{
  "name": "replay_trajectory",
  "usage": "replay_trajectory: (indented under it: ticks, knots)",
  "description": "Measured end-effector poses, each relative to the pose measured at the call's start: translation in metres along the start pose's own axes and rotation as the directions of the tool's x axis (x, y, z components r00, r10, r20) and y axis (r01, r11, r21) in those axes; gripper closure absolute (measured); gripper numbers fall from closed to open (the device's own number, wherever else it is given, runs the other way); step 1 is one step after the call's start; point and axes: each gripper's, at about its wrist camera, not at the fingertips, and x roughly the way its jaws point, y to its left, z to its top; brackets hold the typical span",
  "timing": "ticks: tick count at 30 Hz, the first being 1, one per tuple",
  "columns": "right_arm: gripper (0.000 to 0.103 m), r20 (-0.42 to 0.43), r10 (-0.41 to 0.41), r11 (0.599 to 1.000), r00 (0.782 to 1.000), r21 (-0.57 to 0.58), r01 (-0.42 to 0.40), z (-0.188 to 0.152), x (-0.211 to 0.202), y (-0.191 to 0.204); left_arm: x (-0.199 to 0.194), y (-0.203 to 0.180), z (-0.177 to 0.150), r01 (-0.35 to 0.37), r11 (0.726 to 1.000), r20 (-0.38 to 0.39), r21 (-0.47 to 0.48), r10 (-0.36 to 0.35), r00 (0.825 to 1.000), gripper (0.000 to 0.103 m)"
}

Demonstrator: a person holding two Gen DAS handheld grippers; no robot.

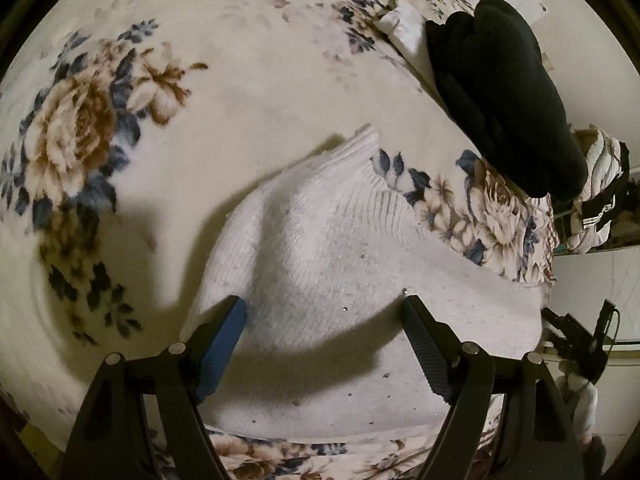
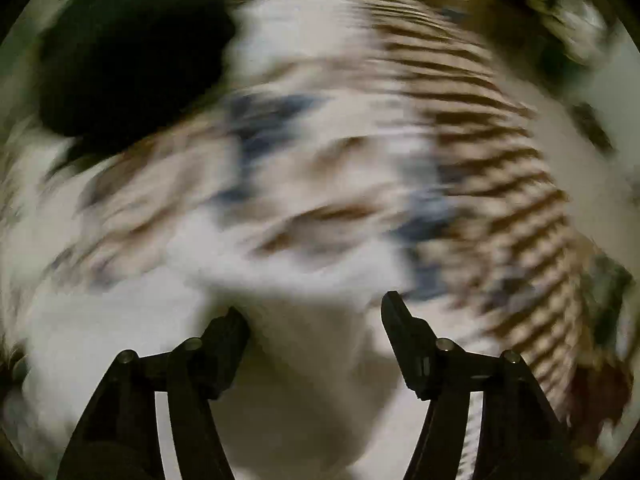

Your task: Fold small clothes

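Note:
A white knitted garment (image 1: 340,248) lies on a floral blanket (image 1: 160,100), with a ribbed cuff pointing up toward the middle. My left gripper (image 1: 324,308) is open just above the garment, its fingers spread over the cloth and holding nothing. In the right wrist view everything is smeared by motion blur. My right gripper (image 2: 314,304) is open over a pale white patch of cloth (image 2: 312,360), probably the same garment. A black garment (image 1: 504,96) lies folded at the upper right of the blanket; it also shows as a dark blur in the right wrist view (image 2: 132,52).
The blanket's edge (image 1: 536,264) drops off at the right, with a pile of striped cloth (image 1: 600,200) and dark gear (image 1: 580,340) beyond it. A small white crumpled piece (image 1: 404,24) lies near the black garment.

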Motion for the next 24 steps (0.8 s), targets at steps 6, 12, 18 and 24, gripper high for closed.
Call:
replay_trajectory:
  ticks: [6, 12, 18, 24]
  knots:
    - [0.036, -0.005, 0.212, 0.937, 0.977, 0.287, -0.202, -0.027, -0.032, -0.067, -0.002, 0.002, 0.0, 0.017, 1.0, -0.005, -0.006, -0.017, 1.0, 0.024]
    - [0.049, -0.196, 0.367, 0.919, 0.909, 0.225, -0.323, -0.107, -0.003, -0.045, -0.002, 0.004, -0.002, 0.025, 1.0, -0.003, -0.015, -0.025, 1.0, 0.024]
    - [0.095, -0.228, 0.28, 0.958, 0.933, 0.128, -0.256, -0.121, 0.02, -0.042, 0.0, 0.003, -0.002, 0.016, 1.0, -0.009, 0.01, -0.016, 1.0, 0.024]
    - [0.103, -0.152, -0.113, 0.949, 0.982, -0.309, 0.061, -0.111, 0.0, -0.03, 0.002, 0.006, -0.001, 0.031, 1.0, -0.018, 0.004, -0.031, 0.999, 0.024]
